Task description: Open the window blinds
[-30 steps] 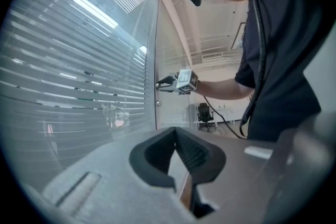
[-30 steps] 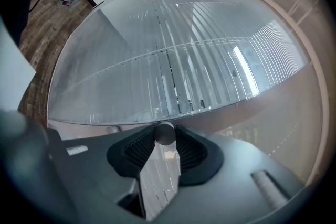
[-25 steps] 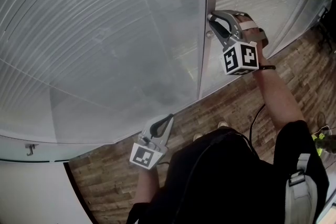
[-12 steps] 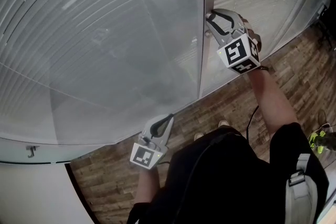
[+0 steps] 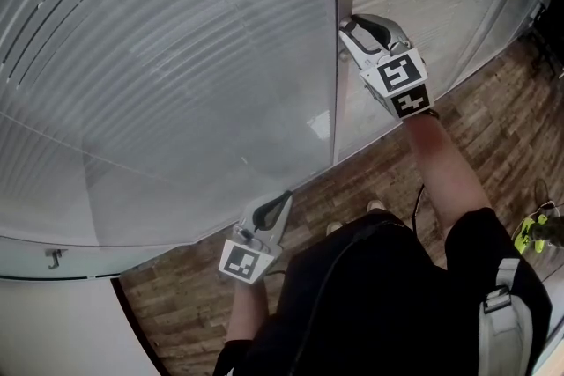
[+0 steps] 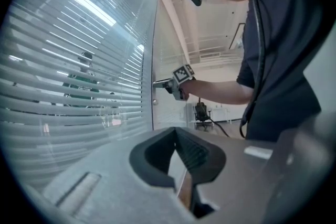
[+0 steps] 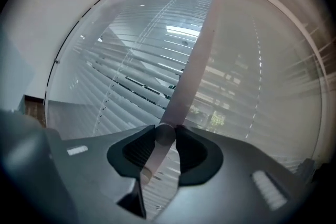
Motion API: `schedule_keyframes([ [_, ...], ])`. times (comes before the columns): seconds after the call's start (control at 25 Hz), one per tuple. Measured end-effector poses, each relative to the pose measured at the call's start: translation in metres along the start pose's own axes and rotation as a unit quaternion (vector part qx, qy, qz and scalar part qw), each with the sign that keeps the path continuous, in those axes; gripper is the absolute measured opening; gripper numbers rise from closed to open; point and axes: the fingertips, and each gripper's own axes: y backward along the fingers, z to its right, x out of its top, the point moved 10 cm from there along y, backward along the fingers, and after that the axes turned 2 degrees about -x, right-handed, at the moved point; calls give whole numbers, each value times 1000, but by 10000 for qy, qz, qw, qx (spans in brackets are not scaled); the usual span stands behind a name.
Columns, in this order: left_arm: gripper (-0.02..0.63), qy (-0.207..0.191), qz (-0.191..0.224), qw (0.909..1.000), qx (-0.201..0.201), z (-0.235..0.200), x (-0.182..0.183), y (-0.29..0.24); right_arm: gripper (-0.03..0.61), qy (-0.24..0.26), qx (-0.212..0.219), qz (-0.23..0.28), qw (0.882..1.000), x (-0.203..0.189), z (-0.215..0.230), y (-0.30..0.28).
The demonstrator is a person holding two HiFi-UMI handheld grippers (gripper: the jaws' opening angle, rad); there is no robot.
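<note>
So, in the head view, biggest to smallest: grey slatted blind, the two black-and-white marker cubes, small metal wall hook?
Grey slatted blind; right marker cube and left marker cube, about alike; small metal wall hook.

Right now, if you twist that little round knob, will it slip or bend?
Probably stiff: the knob looks like solid metal fixed on the frame strip. It may be slippery, being smooth and round, though the right hand-held gripper clamps it on both sides. It likely only turns.

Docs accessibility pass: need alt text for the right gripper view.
Right gripper clamped on a small round knob on the metal frame between two glass panes. Horizontal blinds hang behind the glass.
</note>
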Motion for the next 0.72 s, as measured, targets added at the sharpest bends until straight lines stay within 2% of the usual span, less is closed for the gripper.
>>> schedule_keyframes([
  [0.2, 5, -4, -21, 10000, -18, 2, 0, 0, 129, -700, 36, 71, 9975, -9, 6, -1],
  [0.4, 5, 30, -18, 10000, 19, 2, 0, 2, 129, -1520, 156, 239, 9880, -10, 9, -1],
  [0.6, 5, 14, -31, 10000, 39, 2, -1, 3, 129, -2136, 22, 249, 9766, -11, 9, 0],
  [0.72, 5, 24, -16, 10000, 38, 3, -1, 3, 129, -2259, -23, 255, 9738, -11, 8, -1],
])
